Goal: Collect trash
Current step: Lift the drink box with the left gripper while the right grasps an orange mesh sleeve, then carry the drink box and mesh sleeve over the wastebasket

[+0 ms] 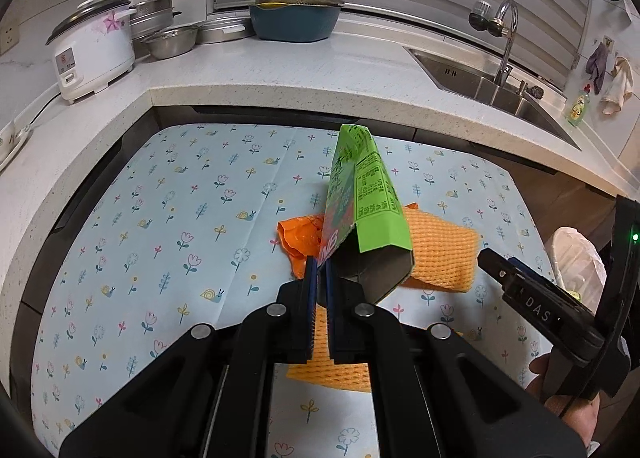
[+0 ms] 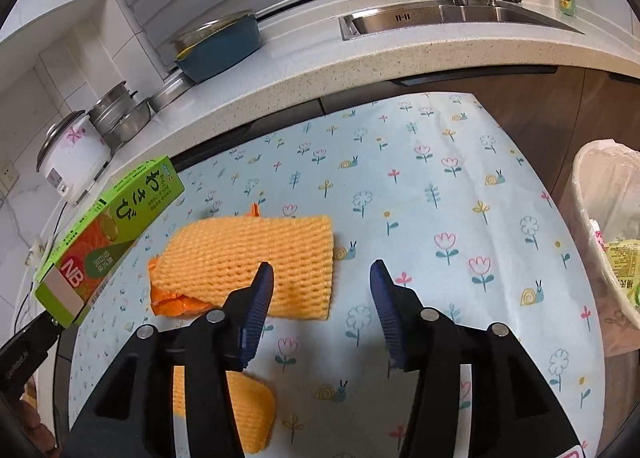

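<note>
My left gripper (image 1: 320, 274) pinches the green wasabi box (image 1: 366, 202) at centre frame. Only my right view shows my right gripper (image 2: 322, 278) open and empty, the lined trash bin (image 2: 600, 226) at right edge, and the box's front (image 2: 112, 230).

Home kitchen; speckled stone countertop (image 1: 248, 74) carries a white rice cooker (image 1: 90, 48) and stacked steel bowls (image 1: 170, 40); stainless sink (image 1: 486, 84) with gooseneck faucet (image 1: 506, 38); dish-soap bottle (image 1: 578, 106) alongside.

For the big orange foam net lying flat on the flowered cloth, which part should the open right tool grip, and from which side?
Probably the near right edge of the foam net, coming from above and in front with the right tool. It lies flat and thin, that edge is bare cloth-side, and the left end overlaps an orange wrapper.
</note>
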